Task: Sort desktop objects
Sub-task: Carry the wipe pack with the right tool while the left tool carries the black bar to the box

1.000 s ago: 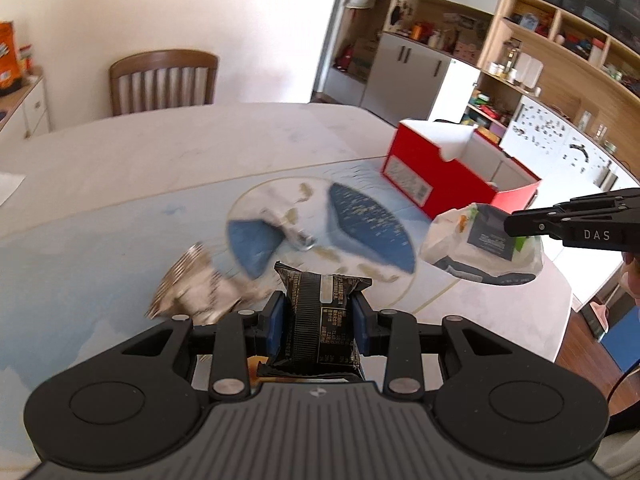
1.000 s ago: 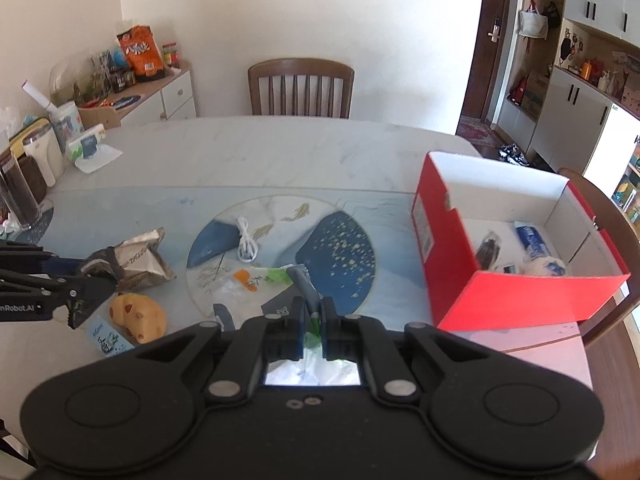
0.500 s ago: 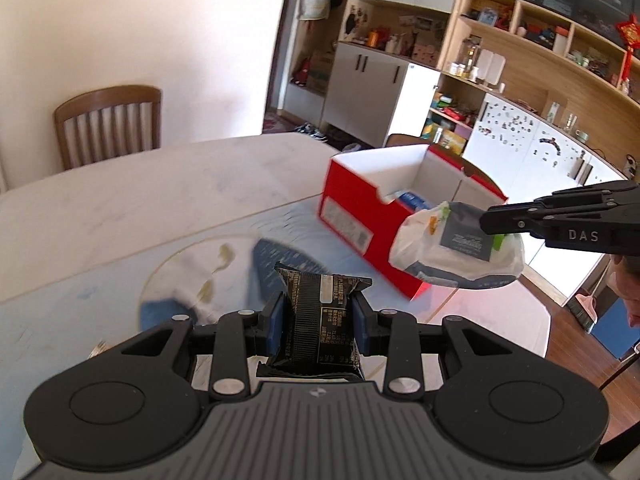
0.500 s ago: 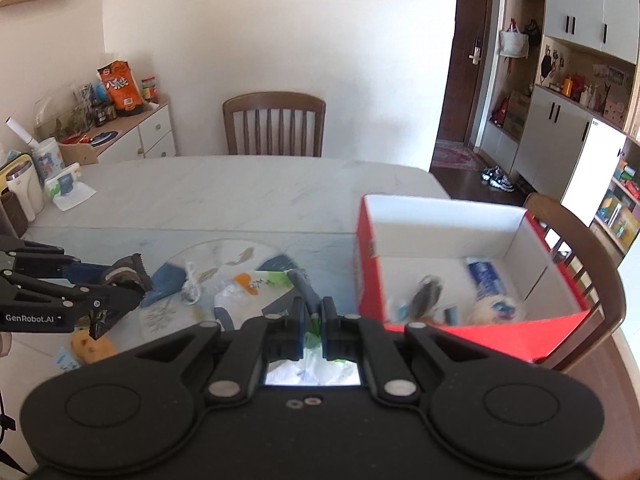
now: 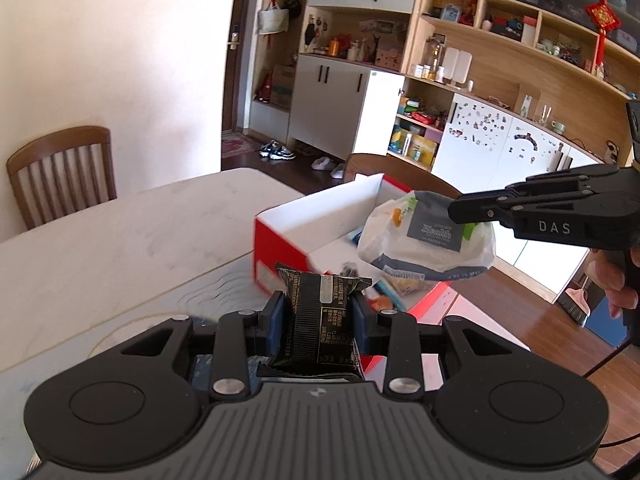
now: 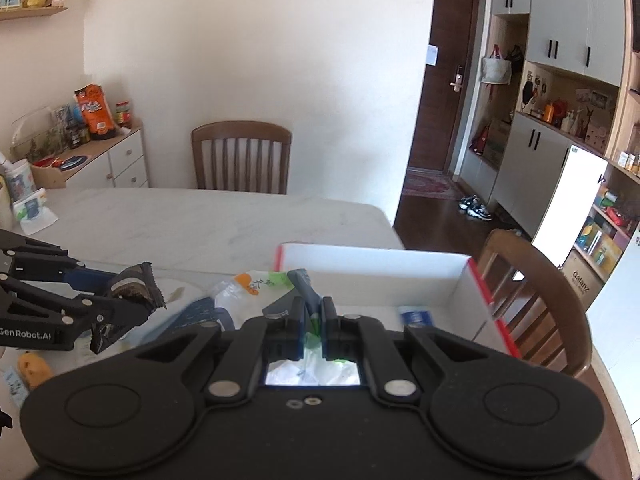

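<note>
Both claws have swung toward the open red cardboard box (image 5: pixel 288 240), left claw (image 5: pixel 318 318) clamping a black crinkled wrapper (image 5: pixel 324 312), right claw (image 6: pixel 311 320) pinching a white plastic bag (image 5: pixel 424 240) above it, seemingly for dropping in.

The left gripper (image 5: pixel 318 318) is matt black plastic with ribbed grey casing and shiny metal pivot pins, and its blue pads clamp a crinkled, glossy black foil snack packet (image 5: pixel 320 320). Above the red box (image 5: pixel 280 236), which looks like smooth cardboard, red outside and plain white inside, the right gripper (image 5: pixel 456 213), also matt black plastic, pinches a thin, glossy white plastic bag (image 5: pixel 424 240). Beside the box the table (image 5: pixel 120 248) is pale, smooth and marble-like, and the chair (image 6: pixel 242 156) beyond it is brown varnished wood.
</note>
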The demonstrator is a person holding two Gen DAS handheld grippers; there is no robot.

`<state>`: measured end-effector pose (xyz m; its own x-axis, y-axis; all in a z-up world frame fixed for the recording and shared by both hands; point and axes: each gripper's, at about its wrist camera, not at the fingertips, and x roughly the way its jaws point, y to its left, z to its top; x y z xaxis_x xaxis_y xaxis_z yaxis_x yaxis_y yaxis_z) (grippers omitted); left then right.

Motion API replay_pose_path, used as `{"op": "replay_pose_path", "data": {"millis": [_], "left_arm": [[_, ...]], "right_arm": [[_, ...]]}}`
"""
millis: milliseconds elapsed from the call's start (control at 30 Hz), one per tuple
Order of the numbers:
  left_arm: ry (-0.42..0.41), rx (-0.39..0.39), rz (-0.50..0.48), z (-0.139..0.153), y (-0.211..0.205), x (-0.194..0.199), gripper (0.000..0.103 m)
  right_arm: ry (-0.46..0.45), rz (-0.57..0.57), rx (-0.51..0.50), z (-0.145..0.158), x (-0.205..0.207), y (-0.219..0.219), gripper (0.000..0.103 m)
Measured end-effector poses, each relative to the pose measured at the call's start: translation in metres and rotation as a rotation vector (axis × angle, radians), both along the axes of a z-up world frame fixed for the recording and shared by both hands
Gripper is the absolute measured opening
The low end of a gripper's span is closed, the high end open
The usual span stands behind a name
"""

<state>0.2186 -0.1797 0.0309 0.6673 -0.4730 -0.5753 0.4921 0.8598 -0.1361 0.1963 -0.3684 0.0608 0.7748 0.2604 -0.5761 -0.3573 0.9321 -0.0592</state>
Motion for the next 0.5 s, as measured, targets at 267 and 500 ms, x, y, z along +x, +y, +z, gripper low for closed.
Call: {"op": "replay_pose_path", "data": {"millis": [267,500], "left_arm": [[-0.003,0.036,-0.042,0.001,-0.047,0.026,0.033],[0.04,0.085,-0.102,-0.01,-0.088,0.054,0.033]], "right_arm": [[-0.011,-0.023,-0.007,-0.002,0.027,-0.034,0.006],[0.018,-0.039,0.007,-0.012,0.055,-0.056,0.006]]}}
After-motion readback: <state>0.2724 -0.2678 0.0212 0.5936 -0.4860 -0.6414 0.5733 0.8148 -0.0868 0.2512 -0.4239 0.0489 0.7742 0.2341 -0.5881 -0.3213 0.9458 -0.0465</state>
